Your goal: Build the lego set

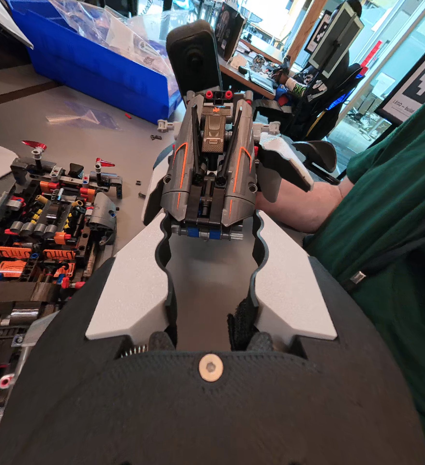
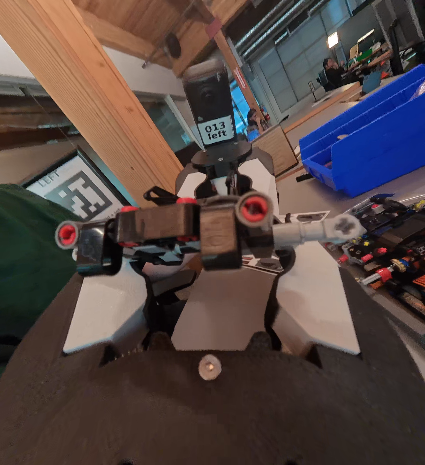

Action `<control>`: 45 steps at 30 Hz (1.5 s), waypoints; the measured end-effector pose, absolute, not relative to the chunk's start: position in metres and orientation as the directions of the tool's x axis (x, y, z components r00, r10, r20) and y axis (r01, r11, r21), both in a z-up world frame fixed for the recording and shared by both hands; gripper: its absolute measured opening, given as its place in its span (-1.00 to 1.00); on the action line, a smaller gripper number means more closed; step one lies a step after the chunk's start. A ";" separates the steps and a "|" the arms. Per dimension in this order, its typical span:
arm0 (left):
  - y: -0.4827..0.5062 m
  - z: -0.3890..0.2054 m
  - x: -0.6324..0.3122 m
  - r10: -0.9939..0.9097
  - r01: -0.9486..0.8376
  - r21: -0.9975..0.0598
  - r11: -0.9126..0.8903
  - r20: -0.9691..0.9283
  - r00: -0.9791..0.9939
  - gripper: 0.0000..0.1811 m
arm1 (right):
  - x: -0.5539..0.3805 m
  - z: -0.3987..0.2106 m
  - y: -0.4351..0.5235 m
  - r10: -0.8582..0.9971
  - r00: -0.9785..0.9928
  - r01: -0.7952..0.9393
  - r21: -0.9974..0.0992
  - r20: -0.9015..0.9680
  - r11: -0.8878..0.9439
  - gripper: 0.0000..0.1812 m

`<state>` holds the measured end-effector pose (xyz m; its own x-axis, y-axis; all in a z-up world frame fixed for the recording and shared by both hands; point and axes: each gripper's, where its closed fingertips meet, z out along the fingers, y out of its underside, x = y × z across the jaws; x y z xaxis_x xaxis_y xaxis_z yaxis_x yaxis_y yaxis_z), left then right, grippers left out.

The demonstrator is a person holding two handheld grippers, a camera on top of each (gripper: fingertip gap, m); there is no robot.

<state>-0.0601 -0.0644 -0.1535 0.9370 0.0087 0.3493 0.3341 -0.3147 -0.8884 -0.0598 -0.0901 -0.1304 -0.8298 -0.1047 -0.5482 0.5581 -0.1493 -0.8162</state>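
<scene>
A grey lego sub-assembly (image 1: 211, 161) with orange stripes, black beams and red pins is held in the air between both grippers. My left gripper (image 1: 211, 221) is shut on its near blue-and-black end. The right gripper faces me and clamps its sides; one white finger (image 1: 284, 161) shows on the right. In the right wrist view my right gripper (image 2: 211, 261) is shut on the assembly's black, red-pinned end (image 2: 171, 226), with the left gripper (image 2: 225, 191) behind it. The large black and orange chassis (image 1: 43, 226) lies on the table at left; it also shows in the right wrist view (image 2: 395, 251).
A blue bin (image 1: 93, 63) with clear plastic bags stands at the back left, also in the right wrist view (image 2: 382, 146). Small loose pieces (image 1: 156, 137) lie on the grey table. A person's green sleeve (image 1: 382, 226) and hand (image 1: 307, 208) are at right.
</scene>
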 end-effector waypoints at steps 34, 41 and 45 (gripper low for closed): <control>-0.097 -0.177 -0.017 -0.030 0.259 -0.944 -0.205 0.271 0.962 -0.44 | 0.014 -0.166 -0.079 -0.119 -0.677 0.735 -0.672 -0.726 -0.084 0.08; -0.091 -0.170 -0.014 -0.040 0.159 -0.962 -0.223 0.172 0.984 -0.45 | 0.001 -0.161 -0.070 -0.103 -0.634 0.771 -0.618 -0.766 -0.150 -0.41; -0.086 -0.164 -0.019 -0.031 0.090 -0.969 -0.232 0.100 0.995 -0.45 | -0.009 -0.157 -0.064 -0.076 -0.635 0.768 -0.617 -0.769 -0.173 -0.61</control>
<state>-0.0192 -0.0865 -0.1644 0.9945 -0.0312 0.0998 0.0899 -0.2322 -0.9685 -0.0094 -0.0637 -0.1574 -0.6348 -0.0759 -0.7690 0.7678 -0.1734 -0.6167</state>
